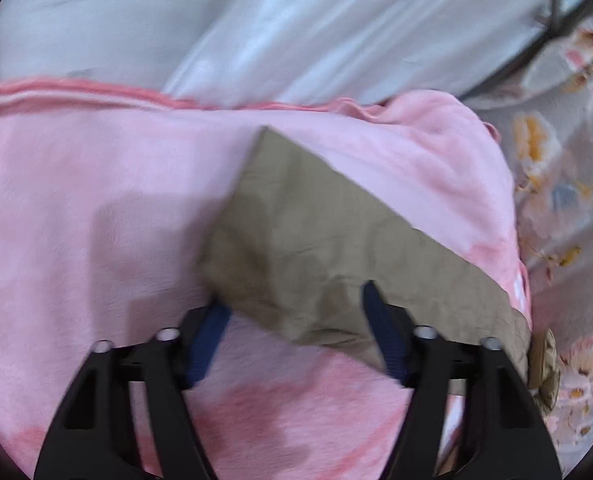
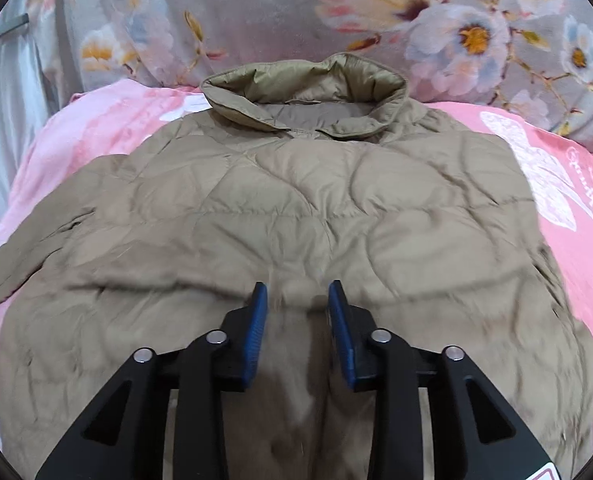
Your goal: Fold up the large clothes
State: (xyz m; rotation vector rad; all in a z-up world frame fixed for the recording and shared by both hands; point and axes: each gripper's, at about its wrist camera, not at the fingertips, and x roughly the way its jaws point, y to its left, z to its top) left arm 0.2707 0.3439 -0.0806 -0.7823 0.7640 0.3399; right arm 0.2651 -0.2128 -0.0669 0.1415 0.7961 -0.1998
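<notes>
While the khaki quilted jacket (image 2: 296,208) lay spread flat across the pink blanket (image 2: 108,128), both grippers stood over it with nothing clamped. Right wrist view: the jacket rested with its stand-up collar (image 2: 304,80) at the far end, just beside the grey floral bedding (image 2: 256,12), and its quilted panel filled most of the frame. The right gripper (image 2: 298,292) hung low over the near part of that panel, jaws parted to a narrow gap; a soft ridge of jacket fabric sat between the blue pads (image 2: 258,328), but whether the pads pressed on it could not be told through the blur. Left wrist view: one sleeve (image 1: 328,248) of the jacket stretched out over the blanket, its squared cuff end pointing away toward a pale grey sheet (image 1: 256,28). The left gripper (image 1: 294,300) stood with jaws wide, one blue pad (image 1: 208,340) on the blanket just beside the sleeve's edge, the other over the sleeve itself; neither visibly gripped the cloth. A dark metal frame (image 1: 552,20) crossed the upper right corner, and floral bedding bordered the blanket on the right.
</notes>
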